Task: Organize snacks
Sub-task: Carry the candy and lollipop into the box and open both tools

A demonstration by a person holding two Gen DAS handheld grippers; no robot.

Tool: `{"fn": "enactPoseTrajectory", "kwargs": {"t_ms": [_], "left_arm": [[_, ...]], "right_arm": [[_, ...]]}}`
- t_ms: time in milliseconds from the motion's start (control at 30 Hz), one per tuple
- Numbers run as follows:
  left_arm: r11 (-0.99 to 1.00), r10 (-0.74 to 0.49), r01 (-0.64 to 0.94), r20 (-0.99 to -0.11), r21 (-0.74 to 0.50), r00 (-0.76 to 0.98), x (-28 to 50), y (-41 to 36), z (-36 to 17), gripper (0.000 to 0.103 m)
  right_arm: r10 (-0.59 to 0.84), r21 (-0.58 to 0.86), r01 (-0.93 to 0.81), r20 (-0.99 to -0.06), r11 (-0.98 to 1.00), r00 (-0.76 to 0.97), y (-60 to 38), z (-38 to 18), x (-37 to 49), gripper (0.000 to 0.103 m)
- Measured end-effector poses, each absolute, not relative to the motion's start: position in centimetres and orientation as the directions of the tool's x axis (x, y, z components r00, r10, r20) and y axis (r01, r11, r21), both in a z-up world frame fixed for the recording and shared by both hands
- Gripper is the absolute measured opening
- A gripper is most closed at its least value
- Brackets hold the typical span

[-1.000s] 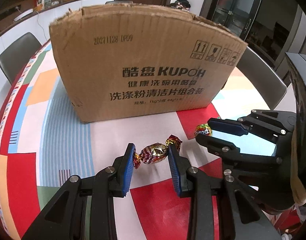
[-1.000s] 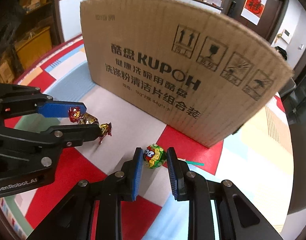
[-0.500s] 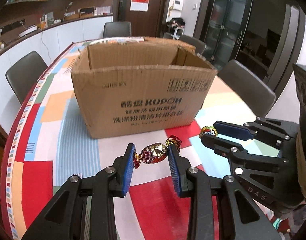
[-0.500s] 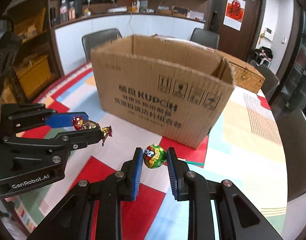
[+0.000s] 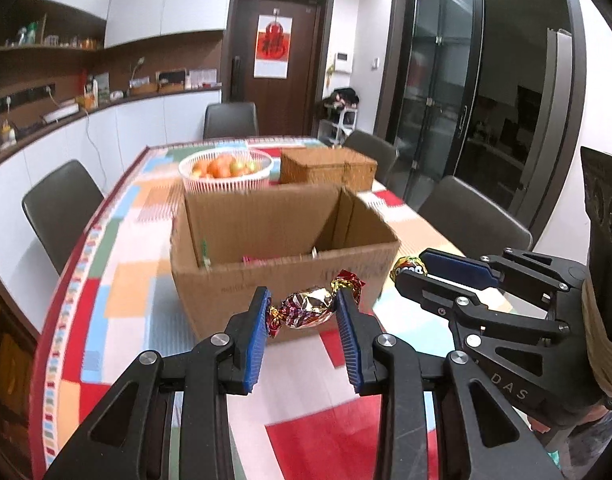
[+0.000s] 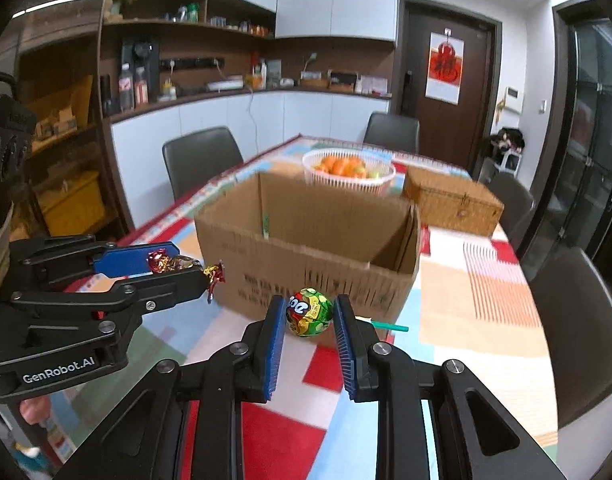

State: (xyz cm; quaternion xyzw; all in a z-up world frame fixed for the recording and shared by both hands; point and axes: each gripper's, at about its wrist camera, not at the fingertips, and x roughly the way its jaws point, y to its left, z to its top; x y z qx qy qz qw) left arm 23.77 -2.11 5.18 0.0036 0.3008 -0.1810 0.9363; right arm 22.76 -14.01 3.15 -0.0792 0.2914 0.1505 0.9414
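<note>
My left gripper (image 5: 303,316) is shut on a foil-wrapped candy (image 5: 310,307) with twisted red and gold ends, held in the air in front of the open cardboard box (image 5: 281,276). My right gripper (image 6: 309,318) is shut on a green lollipop (image 6: 309,312) whose green stick (image 6: 388,326) points right. It also hangs in front of the box (image 6: 306,264). Each gripper shows in the other's view: the right one (image 5: 416,270) at right, the left one (image 6: 181,266) at left. Inside the box a few small wrappers (image 5: 249,259) lie at the bottom.
The box stands on a table with a colourful patchwork cloth (image 5: 117,280). Behind it are a white basket of oranges (image 5: 225,170) and a wicker case (image 5: 328,166). Dark chairs (image 5: 59,204) ring the table. Cabinets and a door are at the back.
Both grippers have risen with their sweets, from table height at the box's front wall to above its rim, so the box's inside now shows.
</note>
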Motion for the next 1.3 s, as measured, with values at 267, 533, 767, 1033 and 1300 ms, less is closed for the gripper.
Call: {"fn": "enactPoseTrajectory", "kwargs": {"t_ms": [267,533,767,1033,1300], "left_arm": [[0.946,-0.307,0.312,-0.534,-0.084,0.788,26.6,-1.5,7.3,0.033],[0.954,-0.288,0.287,-0.56,-0.092,0.777,30.8,-1.0,7.1,0.033],[0.959,-0.269,0.268,-0.615,-0.097,0.741,34.6,-1.5,5.8,0.033],[0.967,-0.225,0.245,-0.683,-0.068,0.695,37.5,-2.2,3.7,0.04],[0.978,-0.16,0.21,-0.667,-0.006,0.728,36.2,-1.9,3.9,0.059]], "right_arm": [[0.246,-0.069,-0.33,-0.528,0.941,0.813,-13.5,5.6,24.9,0.026],[0.264,-0.034,-0.335,-0.546,0.942,0.795,-13.2,6.0,29.0,0.026],[0.252,-0.018,-0.321,-0.577,0.947,0.777,-13.1,5.4,32.5,0.026],[0.216,-0.017,-0.294,-0.636,0.956,0.74,-13.5,3.6,35.5,0.026],[0.168,-0.015,-0.24,-0.671,0.971,0.722,-14.2,2.9,36.3,0.042]]}}
